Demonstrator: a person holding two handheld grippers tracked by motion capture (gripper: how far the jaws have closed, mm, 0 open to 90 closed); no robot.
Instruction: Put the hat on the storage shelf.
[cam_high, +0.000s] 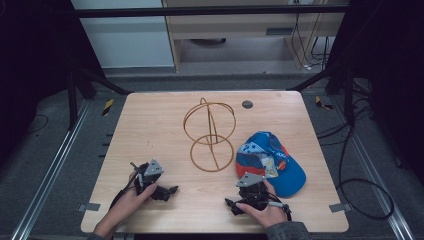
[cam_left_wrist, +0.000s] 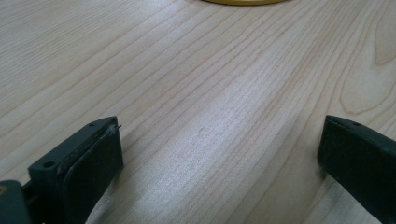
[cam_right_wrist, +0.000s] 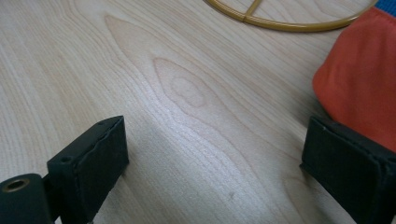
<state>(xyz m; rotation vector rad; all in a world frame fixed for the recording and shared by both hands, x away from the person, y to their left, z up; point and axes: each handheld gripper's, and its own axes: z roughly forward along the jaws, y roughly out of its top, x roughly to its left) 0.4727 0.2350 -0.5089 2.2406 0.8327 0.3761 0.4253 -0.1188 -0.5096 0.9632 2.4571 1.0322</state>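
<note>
Resting low on the table (cam_high: 150, 130), both claws stand spread and empty: left claw (cam_high: 172, 190), right claw (cam_high: 229, 204). Cap (cam_high: 272, 162) lies just beside the right claw, touching the wire stand (cam_high: 210, 135).

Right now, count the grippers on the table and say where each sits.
2. The left gripper rests near the table's front left; the right gripper rests front right, just before the blue cap. Both have open jaws.
</note>
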